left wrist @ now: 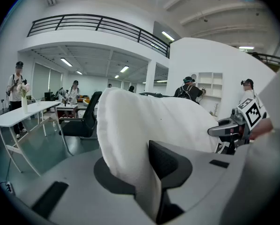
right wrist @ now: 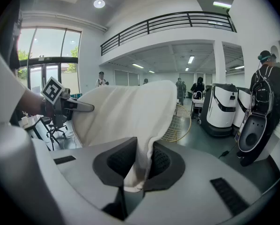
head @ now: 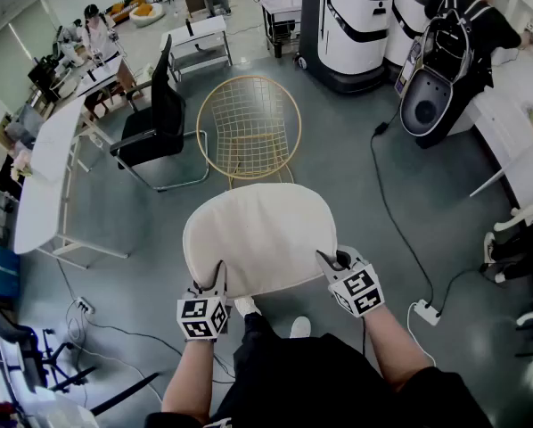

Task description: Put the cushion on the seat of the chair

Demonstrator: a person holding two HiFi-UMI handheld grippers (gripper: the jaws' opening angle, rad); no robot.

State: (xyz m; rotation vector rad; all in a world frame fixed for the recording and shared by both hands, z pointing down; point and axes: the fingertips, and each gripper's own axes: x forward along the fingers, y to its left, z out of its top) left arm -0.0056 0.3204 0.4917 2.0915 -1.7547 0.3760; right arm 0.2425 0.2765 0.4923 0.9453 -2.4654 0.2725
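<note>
A round cream cushion (head: 259, 236) hangs in the air between both grippers, in front of the person. My left gripper (head: 215, 279) is shut on its near left edge, and the fabric (left wrist: 130, 144) is pinched between the jaws. My right gripper (head: 329, 264) is shut on the near right edge (right wrist: 139, 158). Beyond the cushion stands a gold wire chair (head: 249, 125) with a round open-mesh seat; it also shows behind the cushion (right wrist: 180, 121) in the right gripper view. Nothing lies on its seat.
A black office chair (head: 155, 119) stands left of the wire chair, beside white desks (head: 48, 172). White machines (head: 356, 25) and a person with a backpack (head: 458, 34) are at the far right. Cables (head: 396, 221) and a power strip (head: 425, 311) lie on the floor to the right.
</note>
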